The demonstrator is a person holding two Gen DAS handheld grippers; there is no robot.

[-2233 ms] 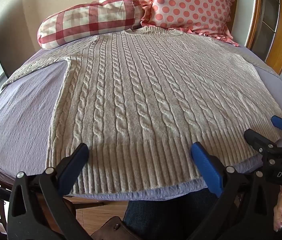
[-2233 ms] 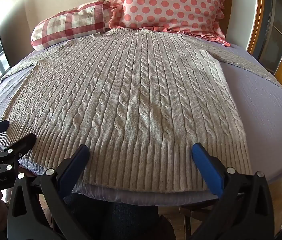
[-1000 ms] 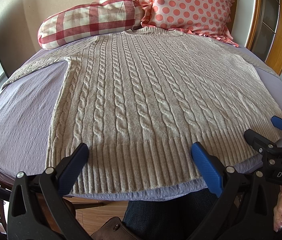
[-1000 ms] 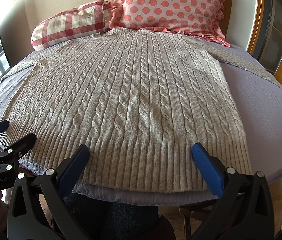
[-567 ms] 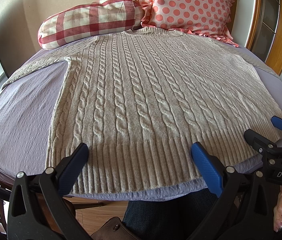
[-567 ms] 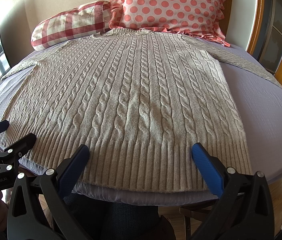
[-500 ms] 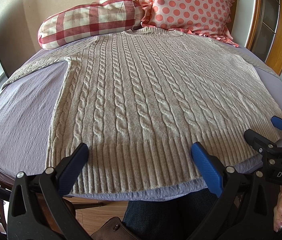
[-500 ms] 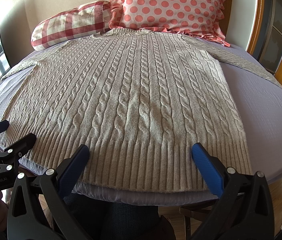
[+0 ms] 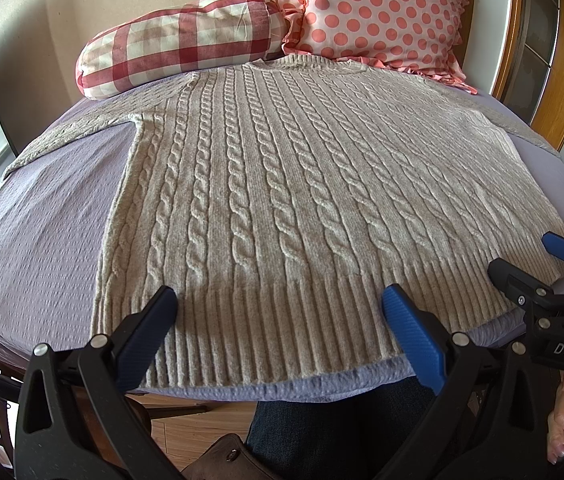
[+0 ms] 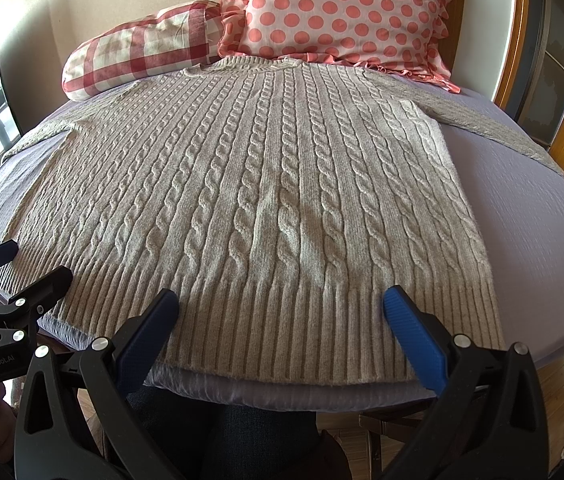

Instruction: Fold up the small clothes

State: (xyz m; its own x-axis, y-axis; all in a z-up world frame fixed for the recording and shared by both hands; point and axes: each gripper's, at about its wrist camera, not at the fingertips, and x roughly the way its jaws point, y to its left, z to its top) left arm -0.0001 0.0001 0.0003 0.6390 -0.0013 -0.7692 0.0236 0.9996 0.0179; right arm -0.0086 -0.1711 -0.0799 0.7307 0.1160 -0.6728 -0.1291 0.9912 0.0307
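A grey cable-knit sweater [image 9: 302,200] is laid flat on the bed [image 9: 42,248], collar at the far end by two pillows [image 9: 178,60]. Left hand-held gripper [image 9: 278,320], marked "GenRobot.AI", and right hand-held gripper [image 10: 282,320], marked "DAS", are held wide apart over the near ribbed hem, gripping nothing.

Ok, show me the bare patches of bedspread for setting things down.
Bare lilac bedspread lies left of the cable-knit sweater below its sleeve, and right of it. Crowded at the head: checked bolster and polka-dot pillow.
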